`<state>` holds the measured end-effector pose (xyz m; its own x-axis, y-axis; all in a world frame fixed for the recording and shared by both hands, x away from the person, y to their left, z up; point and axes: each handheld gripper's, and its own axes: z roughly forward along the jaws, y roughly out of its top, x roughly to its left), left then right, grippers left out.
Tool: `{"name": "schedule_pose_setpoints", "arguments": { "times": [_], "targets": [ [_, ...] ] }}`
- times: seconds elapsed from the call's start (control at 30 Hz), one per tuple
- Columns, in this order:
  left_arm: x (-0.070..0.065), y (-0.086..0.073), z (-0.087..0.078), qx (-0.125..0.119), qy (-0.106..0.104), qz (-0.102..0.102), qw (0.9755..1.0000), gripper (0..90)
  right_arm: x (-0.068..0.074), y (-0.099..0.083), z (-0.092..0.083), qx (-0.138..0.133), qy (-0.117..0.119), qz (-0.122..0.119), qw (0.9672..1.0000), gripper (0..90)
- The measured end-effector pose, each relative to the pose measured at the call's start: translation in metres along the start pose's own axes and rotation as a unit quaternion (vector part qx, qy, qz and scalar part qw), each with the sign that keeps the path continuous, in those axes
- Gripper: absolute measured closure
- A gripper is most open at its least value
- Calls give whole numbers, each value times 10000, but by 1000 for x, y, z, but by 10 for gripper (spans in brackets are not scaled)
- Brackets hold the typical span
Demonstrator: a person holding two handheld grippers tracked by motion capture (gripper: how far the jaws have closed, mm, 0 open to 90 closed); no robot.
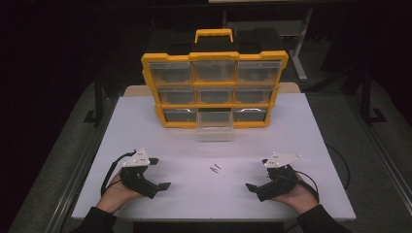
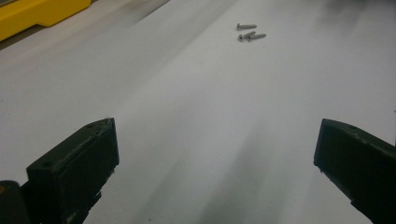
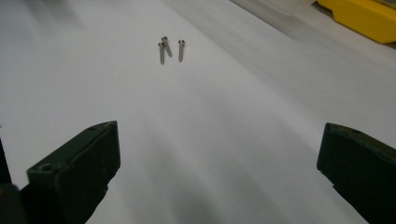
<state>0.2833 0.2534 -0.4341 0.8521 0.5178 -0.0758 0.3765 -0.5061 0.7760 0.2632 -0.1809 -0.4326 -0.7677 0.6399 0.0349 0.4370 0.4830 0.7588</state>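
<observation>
I hold both tongs, left (image 1: 162, 173) and right (image 1: 254, 174), spread wide and empty on the counter (image 1: 145, 126). Three screws (image 1: 214, 169) lie midway between them, ahead of the jaws. I'd take one screw at a time, tips low, before the pulled-out drawer (image 1: 214, 125).

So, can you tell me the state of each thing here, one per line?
left gripper: jaws open, holding nothing
right gripper: jaws open, holding nothing
bottom middle drawer: pulled out
other drawers: pushed in
screws: three, lying loose on the table
</observation>
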Motion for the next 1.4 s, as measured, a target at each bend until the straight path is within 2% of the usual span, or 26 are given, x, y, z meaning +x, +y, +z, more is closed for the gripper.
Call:
{"name": "schedule_pose_setpoints", "arguments": {
  "times": [0.4,0.8,1.2,1.4],
  "targets": [
    [2,-1,-1,1,-57,-15,10000,0,-3,12,3,-147,121,65,9998,0],
    [4,-2,0,67,-67,27,10000,0,-5,18,7,-108,175,54,9998,0],
    [5,-2,0,31,-95,-42,9999,0,-6,29,15,-113,242,52,9996,0],
    [5,-1,-1,-8,-78,-46,10000,33,-6,35,20,-70,272,9,9996,0]
  ]
}}
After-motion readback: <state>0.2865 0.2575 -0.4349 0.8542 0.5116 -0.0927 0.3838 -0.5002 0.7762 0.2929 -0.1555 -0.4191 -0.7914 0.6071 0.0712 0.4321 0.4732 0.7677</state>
